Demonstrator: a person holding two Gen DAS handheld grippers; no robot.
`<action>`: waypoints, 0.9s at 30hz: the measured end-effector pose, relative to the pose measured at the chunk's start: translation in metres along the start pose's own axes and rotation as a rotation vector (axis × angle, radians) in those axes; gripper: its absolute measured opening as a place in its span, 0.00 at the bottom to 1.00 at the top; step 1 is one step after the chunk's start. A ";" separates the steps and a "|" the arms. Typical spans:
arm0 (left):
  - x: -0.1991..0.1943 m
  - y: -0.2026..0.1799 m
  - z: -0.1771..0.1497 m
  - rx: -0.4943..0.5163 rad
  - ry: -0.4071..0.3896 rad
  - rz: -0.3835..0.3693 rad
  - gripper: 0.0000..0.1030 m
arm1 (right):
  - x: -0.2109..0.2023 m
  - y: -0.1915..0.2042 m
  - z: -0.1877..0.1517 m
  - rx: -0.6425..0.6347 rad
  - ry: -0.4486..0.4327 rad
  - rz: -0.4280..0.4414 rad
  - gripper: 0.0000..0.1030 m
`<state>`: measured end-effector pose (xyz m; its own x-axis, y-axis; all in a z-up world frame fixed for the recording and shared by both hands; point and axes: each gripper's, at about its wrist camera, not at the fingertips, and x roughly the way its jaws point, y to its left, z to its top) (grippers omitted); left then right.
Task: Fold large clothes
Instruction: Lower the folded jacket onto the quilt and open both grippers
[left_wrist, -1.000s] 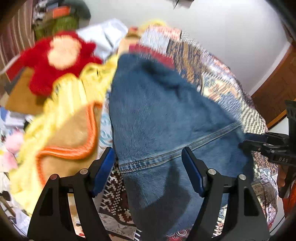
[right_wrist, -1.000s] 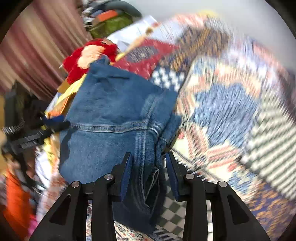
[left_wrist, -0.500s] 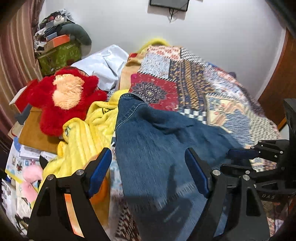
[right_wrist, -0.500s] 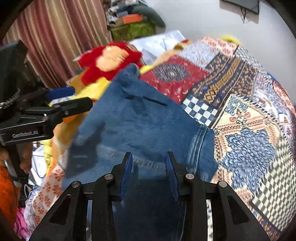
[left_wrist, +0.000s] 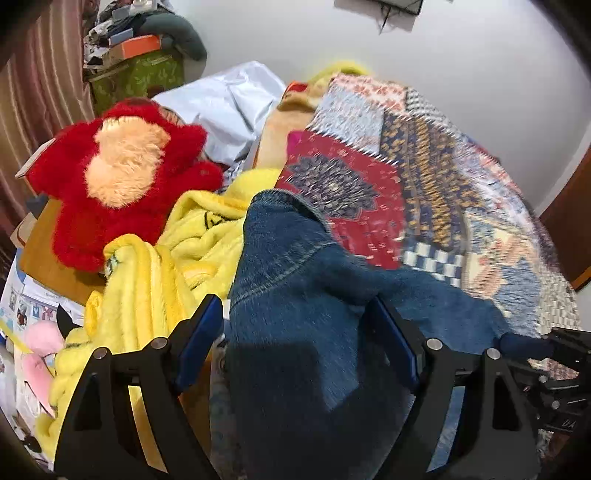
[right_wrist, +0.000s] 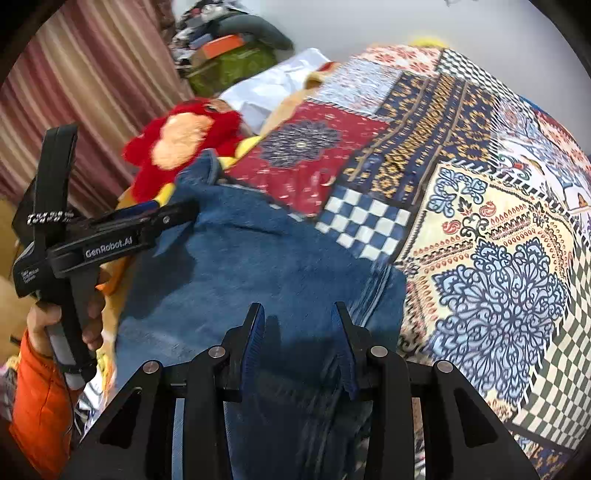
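Blue jeans (left_wrist: 295, 280) lie along the left side of the patchwork bedspread (left_wrist: 424, 177), their far end by a red patch. My left gripper (left_wrist: 295, 306) stands wide over the near part, with denim between the fingers and the pads off it. In the right wrist view the same jeans (right_wrist: 258, 258) run under my right gripper (right_wrist: 298, 310), which is shut on a thick fold of denim. A hand in an orange sleeve (right_wrist: 40, 398) holds the left gripper (right_wrist: 177, 212) at the jeans' left edge. The right gripper (left_wrist: 517, 341) shows at the jeans' right edge.
A yellow fleece blanket (left_wrist: 155, 266) and a red plush toy (left_wrist: 122, 173) lie left of the jeans. A white pillow (left_wrist: 229, 107) and a green box (left_wrist: 136, 74) are behind them. Striped curtains (right_wrist: 92, 74) hang at the left, with a wooden door (left_wrist: 569, 229) at right.
Both grippers have drawn back toward the near edge of the bed, and the jeans have slid along with them. The left jaws stand slightly wider. The right jaws keep the same gap.
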<state>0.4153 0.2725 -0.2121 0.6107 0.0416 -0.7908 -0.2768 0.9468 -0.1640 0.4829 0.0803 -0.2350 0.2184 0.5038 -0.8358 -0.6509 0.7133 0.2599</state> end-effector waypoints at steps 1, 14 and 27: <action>-0.007 -0.002 -0.003 0.007 -0.002 -0.015 0.80 | -0.005 0.006 -0.003 -0.024 0.002 0.010 0.32; -0.073 -0.025 -0.125 0.174 0.115 0.035 0.80 | -0.041 0.032 -0.088 -0.083 0.079 0.017 0.32; -0.186 -0.019 -0.157 0.068 -0.063 0.082 0.80 | -0.169 0.067 -0.134 -0.150 -0.157 -0.133 0.32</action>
<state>0.1906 0.1968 -0.1548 0.6337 0.1375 -0.7612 -0.2782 0.9587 -0.0585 0.3050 -0.0228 -0.1412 0.4120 0.4881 -0.7694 -0.7070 0.7040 0.0680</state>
